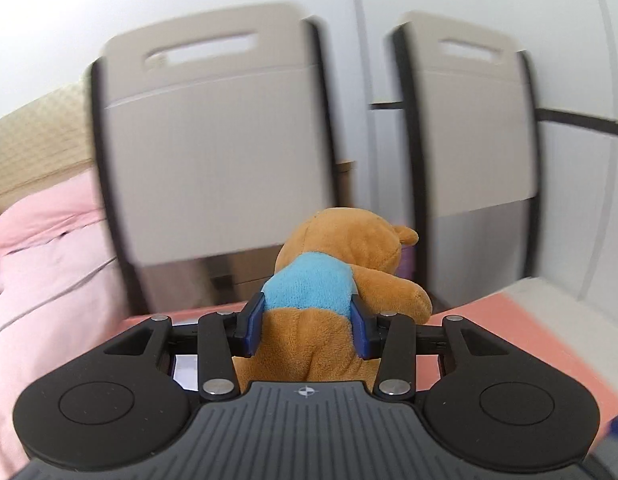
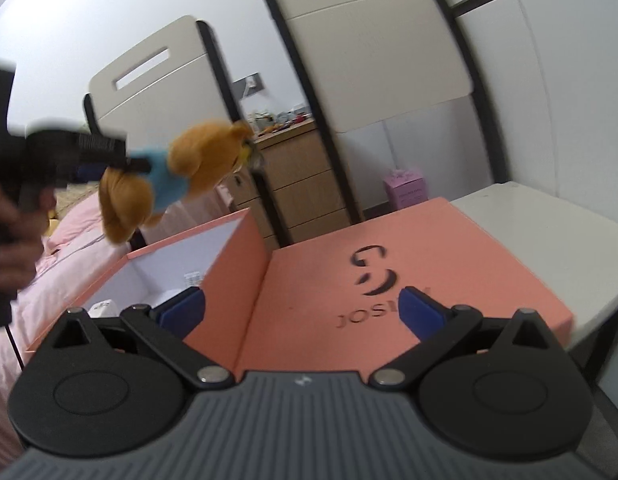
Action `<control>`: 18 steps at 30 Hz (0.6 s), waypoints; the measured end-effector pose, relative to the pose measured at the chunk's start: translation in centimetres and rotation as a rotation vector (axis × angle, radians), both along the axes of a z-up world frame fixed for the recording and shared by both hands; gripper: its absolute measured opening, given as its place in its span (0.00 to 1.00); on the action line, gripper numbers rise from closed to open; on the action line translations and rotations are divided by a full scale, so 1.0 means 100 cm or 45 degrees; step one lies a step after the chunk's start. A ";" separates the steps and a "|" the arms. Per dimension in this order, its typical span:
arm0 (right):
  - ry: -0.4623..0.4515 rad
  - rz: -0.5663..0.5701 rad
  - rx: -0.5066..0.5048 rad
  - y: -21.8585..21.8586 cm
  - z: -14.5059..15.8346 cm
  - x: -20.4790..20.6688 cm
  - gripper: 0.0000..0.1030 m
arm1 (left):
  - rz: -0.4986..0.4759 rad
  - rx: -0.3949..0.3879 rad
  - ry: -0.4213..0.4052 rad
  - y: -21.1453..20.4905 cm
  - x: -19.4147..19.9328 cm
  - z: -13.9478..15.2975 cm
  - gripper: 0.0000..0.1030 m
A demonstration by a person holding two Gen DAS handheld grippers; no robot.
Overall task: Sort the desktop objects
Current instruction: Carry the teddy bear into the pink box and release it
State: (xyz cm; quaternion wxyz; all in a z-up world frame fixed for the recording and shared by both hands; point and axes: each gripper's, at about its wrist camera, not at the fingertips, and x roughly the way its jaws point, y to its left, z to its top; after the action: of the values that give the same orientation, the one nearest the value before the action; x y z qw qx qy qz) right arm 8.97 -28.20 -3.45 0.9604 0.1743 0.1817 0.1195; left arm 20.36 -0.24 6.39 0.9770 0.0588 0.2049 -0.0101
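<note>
A brown plush bear (image 1: 341, 264) in a light blue shirt hangs in the air, seen from behind, with my left gripper (image 1: 309, 320) shut on its waist. In the right wrist view the same bear (image 2: 169, 176) is held high above the open pink box (image 2: 213, 256) by the left gripper (image 2: 109, 160), with a hand on its handle at the far left. The box has white inner walls and some small white items at its bottom. My right gripper (image 2: 305, 312) stands open over the box's flat pink lid (image 2: 389, 264), holding nothing.
Two beige chair backs (image 1: 213, 136) with dark frames stand beyond the table. A pink bedspread (image 1: 45, 272) lies to the left. A wooden drawer unit (image 2: 301, 184) and a small pink box (image 2: 409, 192) are on the floor behind. The white table edge (image 2: 549, 240) runs right.
</note>
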 end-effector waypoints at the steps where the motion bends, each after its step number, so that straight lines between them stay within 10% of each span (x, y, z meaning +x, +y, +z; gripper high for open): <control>1: 0.000 0.008 -0.005 0.004 -0.001 0.003 1.00 | 0.024 -0.014 0.012 0.012 0.003 -0.009 0.46; 18: -0.088 -0.034 0.062 0.029 -0.012 0.060 1.00 | 0.147 -0.076 0.224 0.050 0.023 -0.075 0.53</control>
State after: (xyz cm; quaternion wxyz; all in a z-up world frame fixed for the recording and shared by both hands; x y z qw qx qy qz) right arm 14.97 -25.27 -4.60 0.9630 0.1959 0.1431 0.1170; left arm 22.69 4.80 -1.11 0.9554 0.0168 0.2927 0.0350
